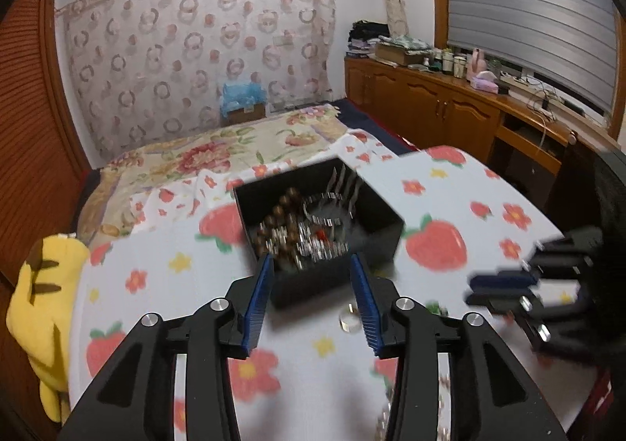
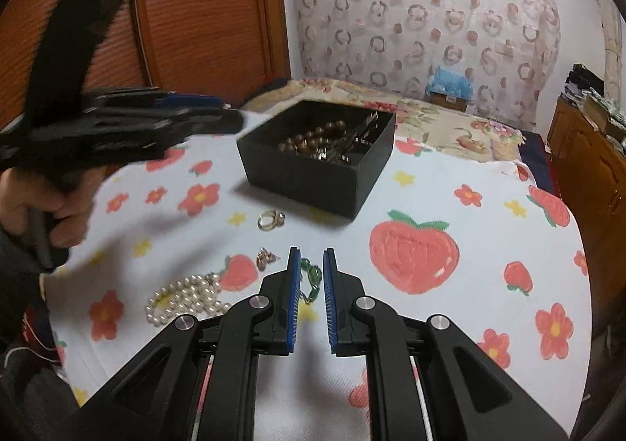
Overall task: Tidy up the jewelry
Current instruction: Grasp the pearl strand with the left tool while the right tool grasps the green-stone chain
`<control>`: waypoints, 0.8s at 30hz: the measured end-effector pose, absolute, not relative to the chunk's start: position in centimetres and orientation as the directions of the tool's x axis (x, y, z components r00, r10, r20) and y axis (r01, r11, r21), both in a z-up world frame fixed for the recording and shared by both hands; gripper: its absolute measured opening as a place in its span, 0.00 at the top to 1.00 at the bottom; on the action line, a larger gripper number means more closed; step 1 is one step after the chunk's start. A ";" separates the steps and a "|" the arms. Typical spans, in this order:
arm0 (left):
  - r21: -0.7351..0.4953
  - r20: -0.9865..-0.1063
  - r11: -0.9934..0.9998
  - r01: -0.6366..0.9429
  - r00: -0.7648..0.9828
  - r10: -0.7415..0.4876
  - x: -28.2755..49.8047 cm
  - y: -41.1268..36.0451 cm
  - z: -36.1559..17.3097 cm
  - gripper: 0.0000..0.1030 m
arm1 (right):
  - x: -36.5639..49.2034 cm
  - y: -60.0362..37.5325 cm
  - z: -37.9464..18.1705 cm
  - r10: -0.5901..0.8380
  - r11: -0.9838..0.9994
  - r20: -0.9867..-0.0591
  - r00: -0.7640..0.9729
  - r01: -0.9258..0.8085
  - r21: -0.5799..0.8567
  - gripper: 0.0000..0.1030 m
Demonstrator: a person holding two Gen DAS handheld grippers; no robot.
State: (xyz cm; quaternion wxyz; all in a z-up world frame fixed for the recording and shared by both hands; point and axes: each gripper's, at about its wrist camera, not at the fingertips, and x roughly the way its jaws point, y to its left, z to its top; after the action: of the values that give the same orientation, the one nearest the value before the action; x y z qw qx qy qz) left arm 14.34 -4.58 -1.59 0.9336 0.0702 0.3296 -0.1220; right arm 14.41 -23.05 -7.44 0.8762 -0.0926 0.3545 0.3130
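Note:
A black open box [image 1: 377, 241] [image 2: 309, 179] on the strawberry-print cloth [image 2: 450, 175] holds brown beads [image 1: 281, 214] and silver chain. My left gripper [image 1: 312, 265] [image 2: 231, 116] hovers at the box's near edge, open, with nothing gripped. My right gripper [image 2: 312, 251] [image 1: 471, 290] is nearly closed low over the cloth, with a green bead piece [image 2: 312, 276] filling the gap between its pads. On the cloth lie a ring [image 2: 270, 220] [image 1: 348, 318], a small gold earring [image 2: 266, 257] and a pearl strand [image 2: 187, 298].
A person's hand [image 2: 39, 202] holds the left gripper's handle. A yellow plush toy [image 1: 43, 304] sits at the table's left edge. Beyond the table is a bed with a floral blanket [image 1: 215, 155]. Wooden cabinets [image 1: 450, 108] line the right wall.

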 end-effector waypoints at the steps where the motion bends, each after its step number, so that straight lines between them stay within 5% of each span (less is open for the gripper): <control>1: 0.049 -0.632 0.960 0.274 0.753 -0.183 13.8 -4.4 -1.9 0.54 | 14.6 -22.9 -7.8 0.476 0.788 -0.689 0.547 -0.613 0.058 0.82; 3: 0.053 -0.631 0.960 0.274 0.755 -0.180 12.8 -4.1 -2.5 0.49 | 15.0 -22.7 -8.1 0.471 0.788 -0.698 0.539 -0.613 0.058 0.75; 9: 0.053 -0.653 0.961 0.273 0.737 -0.173 11.2 -3.4 -4.1 0.43 | 16.0 -21.8 -9.0 0.461 0.779 -0.734 0.499 -0.624 0.065 0.75; 15: 0.025 -0.682 0.961 0.275 0.708 -0.185 9.9 -2.7 -5.6 0.43 | 17.1 -21.0 -10.0 0.411 0.789 -0.764 0.496 -0.614 0.026 0.86; 24: -0.005 -0.709 0.957 0.290 0.674 -0.208 7.9 -2.7 -7.1 0.43 | 17.7 -21.3 -10.8 0.401 0.799 -0.772 0.494 -0.601 0.030 0.86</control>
State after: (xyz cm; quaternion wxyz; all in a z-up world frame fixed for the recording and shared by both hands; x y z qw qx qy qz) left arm 7.92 -2.67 -7.07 0.9133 0.0540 0.3800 -0.1364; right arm 17.73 -21.27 -10.81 0.8554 -0.1226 0.4093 0.2928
